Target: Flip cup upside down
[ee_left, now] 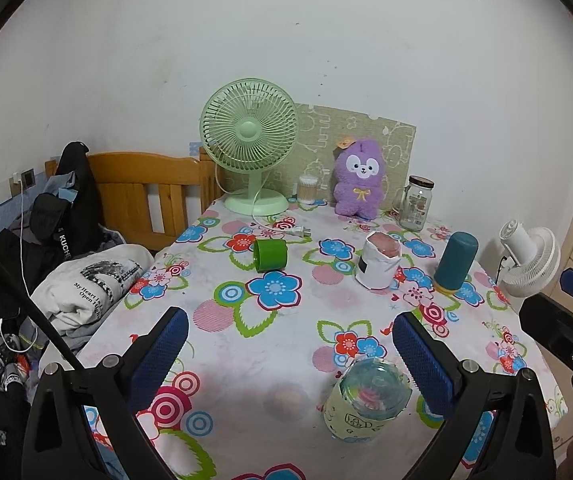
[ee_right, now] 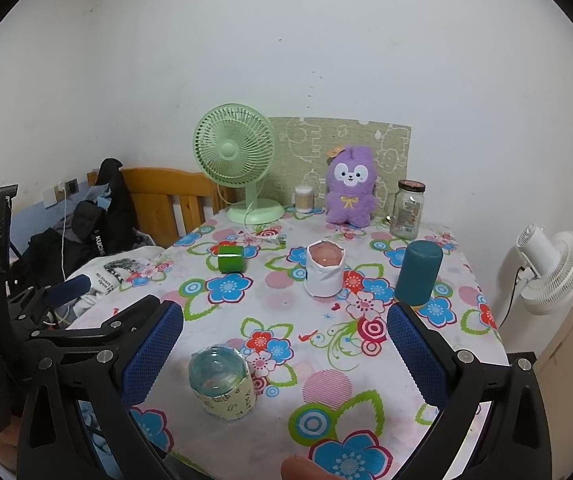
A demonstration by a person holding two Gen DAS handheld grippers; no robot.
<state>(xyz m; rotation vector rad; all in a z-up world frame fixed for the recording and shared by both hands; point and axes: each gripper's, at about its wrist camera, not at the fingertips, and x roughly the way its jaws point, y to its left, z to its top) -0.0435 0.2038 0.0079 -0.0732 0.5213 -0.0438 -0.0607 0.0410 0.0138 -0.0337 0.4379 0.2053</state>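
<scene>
A clear glass cup (ee_left: 366, 398) with a pale yellow patterned sleeve stands on the flowered tablecloth near the front edge; its flat glass end faces up. It also shows in the right wrist view (ee_right: 222, 384). My left gripper (ee_left: 290, 344) is open and empty, with the cup low between its fingers, close to the right finger (ee_left: 422, 360). My right gripper (ee_right: 286, 344) is open and empty, with the cup close to its left finger (ee_right: 152, 352). Neither gripper touches the cup.
Further back stand a green cup on its side (ee_left: 270, 255), a white-wrapped pink cup (ee_left: 380, 260), a teal bottle (ee_left: 455, 262), a glass jar (ee_left: 417, 202), a purple plush (ee_left: 360, 178) and a green fan (ee_left: 250, 148). A white fan (ee_left: 528, 258) is off the table's right. Clothes (ee_left: 86, 288) lie left.
</scene>
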